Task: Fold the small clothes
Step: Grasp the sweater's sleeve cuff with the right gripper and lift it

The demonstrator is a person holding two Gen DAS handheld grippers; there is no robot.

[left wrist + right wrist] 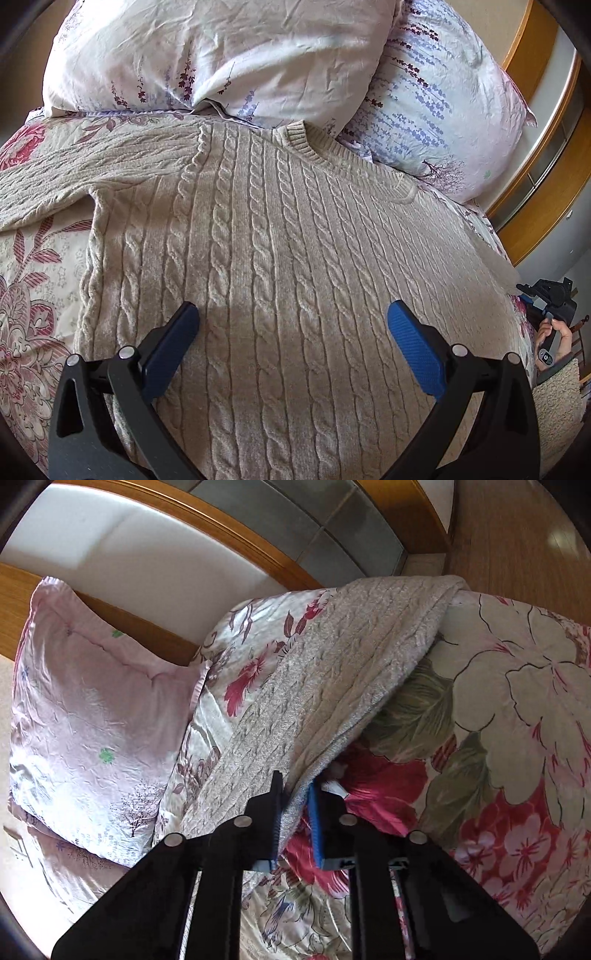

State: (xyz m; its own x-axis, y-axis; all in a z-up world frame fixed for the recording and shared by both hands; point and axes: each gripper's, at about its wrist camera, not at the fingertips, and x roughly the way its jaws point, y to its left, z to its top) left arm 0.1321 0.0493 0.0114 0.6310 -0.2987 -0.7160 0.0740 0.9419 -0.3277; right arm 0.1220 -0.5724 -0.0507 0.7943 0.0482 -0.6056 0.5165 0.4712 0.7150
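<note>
While the sweater lies spread on the bed, the visible conditions are as follows.

Sweater (280, 236): beige cable-knit, flat on the floral bedspread (33, 295), collar toward the pillows; one sleeve runs out to the left in the left wrist view.

Sleeve at the right (332, 686): this part of the knit runs up across the bedspread to its far edge, seen in the right wrist view.

Left gripper (291, 314): above the lower body of the sweater, jaws spread wide, nothing between the blue pads (413, 347); whether the pads touch the knit cannot be told.

Right gripper (295, 797): jaws drawn close, pinching an edge of the beige knit; a small white tag (336, 788) shows just beside the blue pad.

Person's hand (554, 339): at the right edge of the left wrist view, holding the right gripper's handle.

Pillows (221, 55): two, pale with a purple floral print, touching the collar end of the sweater.

Headboard (229, 528): wood frame, behind the pillows.
</note>
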